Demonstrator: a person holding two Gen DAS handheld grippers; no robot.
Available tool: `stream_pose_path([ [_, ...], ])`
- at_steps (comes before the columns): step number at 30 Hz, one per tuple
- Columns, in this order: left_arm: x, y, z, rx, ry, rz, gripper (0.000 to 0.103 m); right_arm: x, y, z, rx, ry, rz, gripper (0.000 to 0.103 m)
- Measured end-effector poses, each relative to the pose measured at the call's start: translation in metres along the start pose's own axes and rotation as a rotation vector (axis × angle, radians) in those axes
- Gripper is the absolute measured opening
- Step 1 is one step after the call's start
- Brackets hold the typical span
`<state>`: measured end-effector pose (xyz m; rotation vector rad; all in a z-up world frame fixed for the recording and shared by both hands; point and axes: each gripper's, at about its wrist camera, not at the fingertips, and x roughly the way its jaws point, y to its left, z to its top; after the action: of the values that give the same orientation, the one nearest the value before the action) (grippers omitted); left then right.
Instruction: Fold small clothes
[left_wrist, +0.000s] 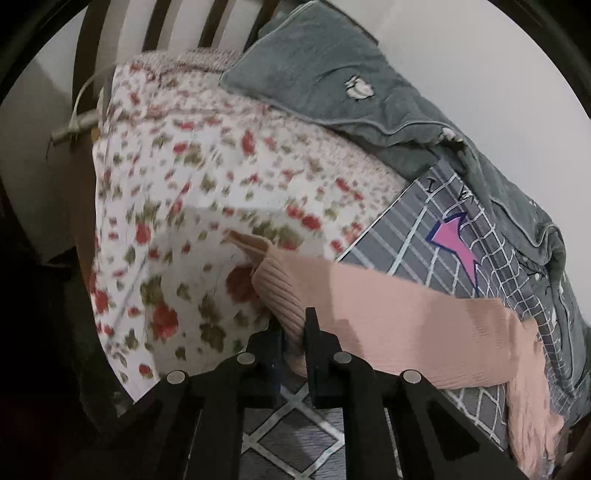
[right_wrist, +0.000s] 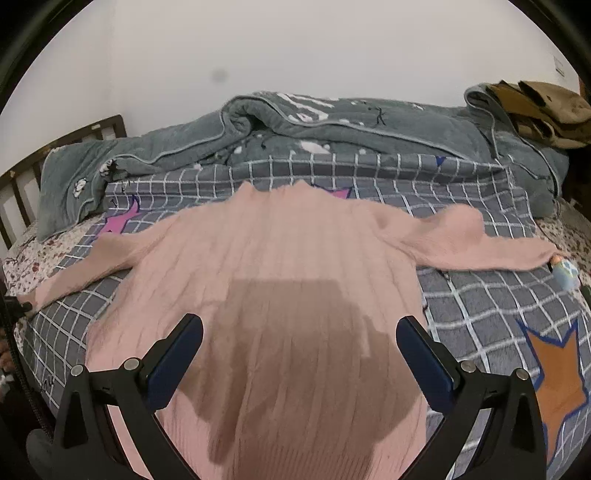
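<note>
A pink ribbed sweater (right_wrist: 288, 266) lies flat on the grey checked bedspread (right_wrist: 480, 295), both sleeves spread out to the sides. My right gripper (right_wrist: 299, 328) is open, hovering over the sweater's lower body, with nothing between its fingers. In the left wrist view, my left gripper (left_wrist: 293, 332) is shut on the cuff end of the sweater's left sleeve (left_wrist: 388, 306), which stretches away to the right across the bed. The left gripper itself barely shows at the left edge of the right wrist view.
A floral sheet (left_wrist: 192, 206) covers the bed's head end. A rumpled grey quilt (right_wrist: 332, 129) lies along the wall. A dark wooden headboard (right_wrist: 22, 184) stands at the left. Brown clothing (right_wrist: 543, 107) sits at the far right. A small blue object (right_wrist: 565, 273) lies by the right cuff.
</note>
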<state>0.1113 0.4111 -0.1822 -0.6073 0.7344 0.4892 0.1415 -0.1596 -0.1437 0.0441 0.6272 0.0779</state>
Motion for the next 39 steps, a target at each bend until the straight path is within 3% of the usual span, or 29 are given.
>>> stream_pose_path([
  [3, -0.018, -0.025, 0.007, 0.062, -0.049, 0.012, 0.010, 0.003, -0.005, 0.015, -0.011, -0.025, 0.015, 0.102],
  [8, -0.052, -0.085, 0.010, 0.155, -0.105, -0.035, 0.010, -0.005, -0.017, 0.049, -0.003, -0.097, 0.048, 0.102],
  [12, -0.075, -0.155, 0.000, 0.249, -0.138, -0.095, 0.010, -0.016, -0.033, 0.064, -0.014, -0.161, 0.071, 0.103],
  [15, -0.087, -0.208, -0.015, 0.327, -0.152, -0.131, 0.010, -0.018, -0.057, 0.060, -0.002, -0.179, 0.040, 0.102],
  [24, -0.106, -0.384, -0.101, 0.579, -0.098, -0.329, 0.010, -0.039, -0.144, 0.028, 0.087, -0.181, -0.023, 0.103],
  [30, -0.099, -0.487, -0.181, 0.736, -0.058, -0.374, 0.010, -0.043, -0.203, 0.002, 0.179, -0.140, -0.048, 0.103],
  [34, -0.080, -0.534, -0.229, 0.800, -0.004, -0.364, 0.010, -0.048, -0.227, -0.002, 0.273, -0.149, -0.007, 0.103],
  [39, -0.056, -0.560, -0.275, 0.829, 0.073, -0.366, 0.010, -0.051, -0.224, -0.001, 0.270, -0.153, 0.048, 0.103],
])
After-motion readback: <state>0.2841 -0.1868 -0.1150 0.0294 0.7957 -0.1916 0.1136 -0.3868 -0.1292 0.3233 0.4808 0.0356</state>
